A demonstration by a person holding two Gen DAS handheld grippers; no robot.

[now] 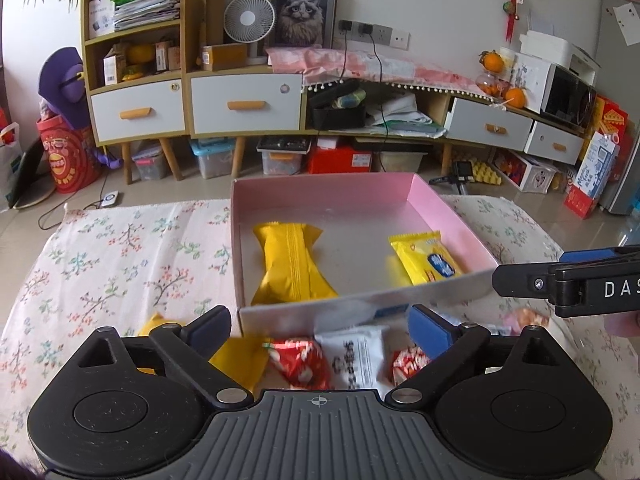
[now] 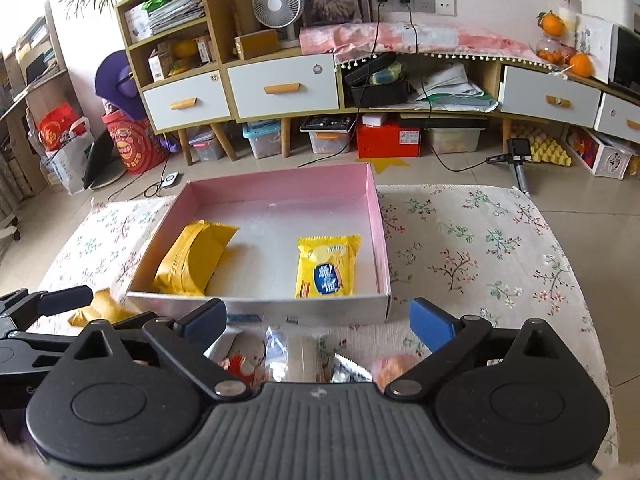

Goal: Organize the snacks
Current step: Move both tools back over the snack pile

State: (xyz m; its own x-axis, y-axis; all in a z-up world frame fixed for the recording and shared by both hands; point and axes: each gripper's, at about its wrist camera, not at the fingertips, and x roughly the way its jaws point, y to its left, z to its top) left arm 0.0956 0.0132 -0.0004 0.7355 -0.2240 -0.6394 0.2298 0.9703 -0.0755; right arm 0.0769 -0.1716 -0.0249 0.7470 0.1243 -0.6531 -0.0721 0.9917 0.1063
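A pink-lined box (image 1: 440,216) (image 2: 280,184) sits on the floral cloth. Inside lie a long yellow packet (image 1: 292,264) (image 2: 192,260) and a smaller yellow packet with a blue label (image 1: 426,258) (image 2: 326,266). In front of the box lie loose snacks: a red candy pack (image 1: 300,362), a white packet (image 1: 354,354), another red-white pack (image 1: 408,362) and a yellow packet (image 1: 240,356) (image 2: 100,306). My left gripper (image 1: 320,330) is open above these, empty. My right gripper (image 2: 318,322) is open above a clear packet (image 2: 296,356) and an orange snack (image 2: 390,366); it also shows in the left wrist view (image 1: 528,276).
The floral cloth (image 2: 480,248) covers a low table with floor beyond its edges. Cabinets with white drawers (image 1: 244,104), storage bins and a red box (image 2: 388,136) stand behind on the floor.
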